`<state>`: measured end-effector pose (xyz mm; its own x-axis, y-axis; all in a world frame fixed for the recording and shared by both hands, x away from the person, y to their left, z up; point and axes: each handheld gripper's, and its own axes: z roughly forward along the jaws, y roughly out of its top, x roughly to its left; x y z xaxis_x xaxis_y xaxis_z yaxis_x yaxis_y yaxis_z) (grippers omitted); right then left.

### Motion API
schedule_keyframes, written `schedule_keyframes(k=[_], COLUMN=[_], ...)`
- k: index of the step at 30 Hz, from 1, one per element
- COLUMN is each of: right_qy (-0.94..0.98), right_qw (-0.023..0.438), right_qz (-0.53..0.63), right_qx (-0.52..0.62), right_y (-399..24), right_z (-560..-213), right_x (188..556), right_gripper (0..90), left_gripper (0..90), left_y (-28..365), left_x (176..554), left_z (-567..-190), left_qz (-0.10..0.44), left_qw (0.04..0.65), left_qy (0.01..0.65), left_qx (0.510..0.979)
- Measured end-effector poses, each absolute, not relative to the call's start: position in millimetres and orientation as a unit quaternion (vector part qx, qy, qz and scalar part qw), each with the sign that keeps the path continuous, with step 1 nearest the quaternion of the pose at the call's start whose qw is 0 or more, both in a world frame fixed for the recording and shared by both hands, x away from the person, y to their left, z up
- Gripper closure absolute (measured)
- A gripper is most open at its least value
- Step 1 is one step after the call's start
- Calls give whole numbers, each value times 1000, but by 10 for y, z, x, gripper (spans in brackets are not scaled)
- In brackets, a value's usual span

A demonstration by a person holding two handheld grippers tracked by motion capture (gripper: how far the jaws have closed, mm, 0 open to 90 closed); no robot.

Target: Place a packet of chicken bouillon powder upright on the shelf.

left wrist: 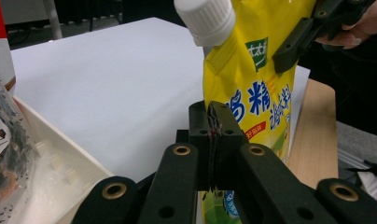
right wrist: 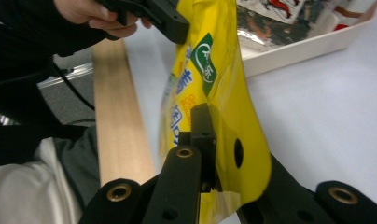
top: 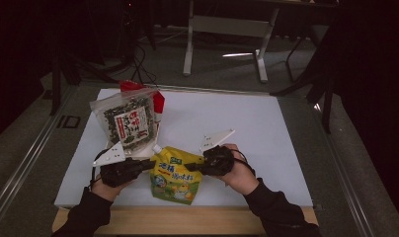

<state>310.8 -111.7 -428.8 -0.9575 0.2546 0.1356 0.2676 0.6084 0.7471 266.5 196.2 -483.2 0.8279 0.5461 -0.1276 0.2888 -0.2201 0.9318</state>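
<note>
1. High view: nearest the wooden table edge (top: pixel 138 222), the yellow spouted pouch (top: pixel 177 175) is held up over the white mat (top: pixel 247 128) between two grippers; the left gripper (top: pixel 149 164) is clamped on its left edge and the right gripper (top: pixel 193 168) on its right edge.

2. The step in hand is judged to be a two-handed lift or carry of the pouch; it is done well if both grips are kept firm and level, so that the soft bag is not twisted or stretched between them; the white cap (left wrist: pixel 206 19) is best kept uppermost.

3. In the left gripper view, the jaws are seen pressed together on the thin side seam of the pouch, with no gap left between the pads (left wrist: pixel 199 122); the right gripper's jaw is seen farther off, biting the opposite edge near the top.

4. In the right gripper view, the jaws are likewise closed flat on the film of the pouch beside a punched hole (right wrist: pixel 238 153); a slip is judged possible, since only an edge is gripped.

5. Farther back, a seaweed snack bag (top: pixel 127 121) is seen leaning in a white tray (top: pixel 153 140); it is left untouched.
</note>
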Motion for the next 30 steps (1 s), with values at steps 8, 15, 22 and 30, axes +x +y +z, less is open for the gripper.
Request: schedule_keyframes(k=[8, 15, 22, 30], right_qy=[-887, -882, -873, -869], right_qw=[8, -17, -51, -63], right_qz=[-440, -451, -467, -475], right_qx=[-138, -133, -131, -121], right_y=[-1182, -1261, -1284, -1114], right_z=[-4107, -3951, -3683, -3518], right_x=[3066, 3110, 3221, 3359], right_gripper=[900, 900, 900, 900], left_gripper=[804, 500, 146, 21], left_y=[1953, 1916, 1779, 1597], left_x=[2560, 2532, 2518, 2438], left_z=[-4753, -4774, -4942, -5066], left_qz=[120, 118, 105, 97], left_qw=[581, 587, 571, 556], left_qy=[252, 272, 286, 268], left_qx=[765, 753, 762, 781])
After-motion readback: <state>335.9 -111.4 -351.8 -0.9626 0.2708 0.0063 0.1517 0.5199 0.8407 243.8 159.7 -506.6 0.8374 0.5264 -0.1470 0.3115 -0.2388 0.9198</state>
